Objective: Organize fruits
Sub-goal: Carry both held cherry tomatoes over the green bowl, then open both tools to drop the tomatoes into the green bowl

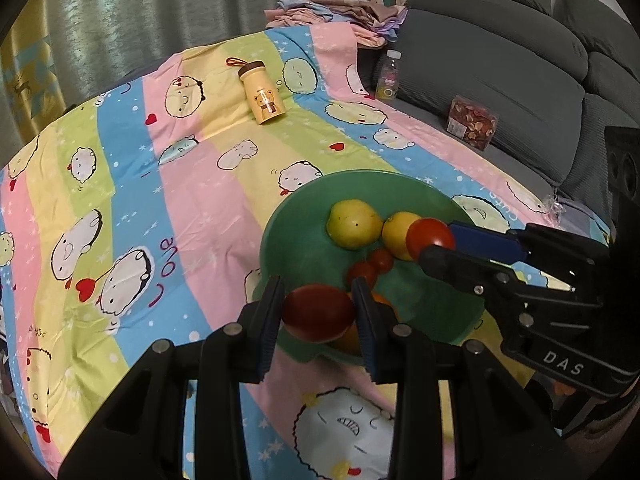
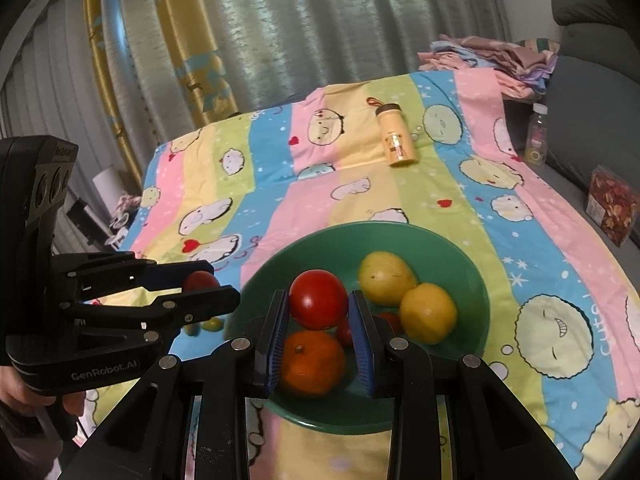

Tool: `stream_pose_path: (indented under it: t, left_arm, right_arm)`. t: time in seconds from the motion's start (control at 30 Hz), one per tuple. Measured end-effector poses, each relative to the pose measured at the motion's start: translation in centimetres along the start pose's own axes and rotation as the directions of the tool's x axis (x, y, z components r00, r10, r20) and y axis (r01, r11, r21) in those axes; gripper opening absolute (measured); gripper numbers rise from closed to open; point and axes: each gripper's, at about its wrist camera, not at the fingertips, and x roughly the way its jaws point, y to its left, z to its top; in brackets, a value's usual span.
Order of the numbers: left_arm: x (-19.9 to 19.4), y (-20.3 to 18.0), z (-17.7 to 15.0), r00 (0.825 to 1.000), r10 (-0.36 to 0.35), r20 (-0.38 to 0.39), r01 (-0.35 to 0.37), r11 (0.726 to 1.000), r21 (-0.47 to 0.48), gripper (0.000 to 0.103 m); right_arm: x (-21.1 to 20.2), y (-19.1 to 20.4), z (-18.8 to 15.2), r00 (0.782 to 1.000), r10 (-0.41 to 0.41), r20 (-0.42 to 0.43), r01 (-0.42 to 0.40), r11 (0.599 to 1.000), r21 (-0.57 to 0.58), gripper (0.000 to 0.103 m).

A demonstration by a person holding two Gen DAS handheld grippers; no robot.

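A green bowl (image 1: 296, 240) (image 2: 460, 264) sits on the striped cartoon bedsheet. In it lie a pale yellow fruit (image 1: 354, 224) (image 2: 386, 278), a lemon (image 1: 396, 232) (image 2: 428, 312), an orange (image 2: 312, 362) and small red tomatoes (image 1: 370, 266). My left gripper (image 1: 318, 312) is shut on a red apple (image 1: 318, 312) at the bowl's near rim; it shows at the left of the right wrist view (image 2: 200, 288). My right gripper (image 2: 318, 304) is shut on a red tomato (image 2: 318, 304) (image 1: 430, 236) above the bowl; it shows in the left wrist view (image 1: 438, 240).
A yellow bear bottle (image 1: 262, 94) (image 2: 396, 136) lies far back on the sheet. A clear drink bottle (image 1: 388, 76), a snack box (image 1: 472, 122) and folded clothes (image 1: 332, 12) rest by the grey sofa (image 1: 500, 60). Small yellow-green fruits (image 2: 204, 325) lie left of the bowl.
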Motion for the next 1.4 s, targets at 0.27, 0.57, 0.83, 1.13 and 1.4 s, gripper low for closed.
stream_pose_path:
  t: [0.27,0.57,0.83,1.13,1.4]
  left_arm:
    - [1.8,-0.6,0.9,1.000,-0.003,-0.013,0.003,1.000,0.003,0.035]
    - [4.0,-0.8,0.8,0.999,0.025,-0.040,-0.024,1.000,0.018,0.035]
    - [4.8,-1.1,1.1,0.998,0.034,-0.049,-0.032,0.999,0.029,0.034]
    - [5.1,-1.0,1.2,0.998,0.040,-0.049,-0.038,0.999,0.032,0.035]
    - [4.4,-0.4,1.1,0.998,0.061,-0.033,-0.060,0.998,0.012,0.062]
  right_arm:
    - [0.6,-0.9,-0.3,1.000,-0.023,-0.017,0.023,1.000,0.011,0.032]
    - [1.0,-1.3,-0.6,0.998,-0.059,-0.028,0.059,0.998,0.008,0.032]
    - [1.5,-1.5,-0.8,0.995,-0.083,-0.047,0.083,0.997,0.001,0.032]
    - [1.6,-1.6,-0.9,0.993,-0.101,-0.055,0.102,0.995,0.013,0.032]
    - [1.4,-1.8,-0.7,0.993,-0.103,-0.052,0.105,0.994,0.029,0.032]
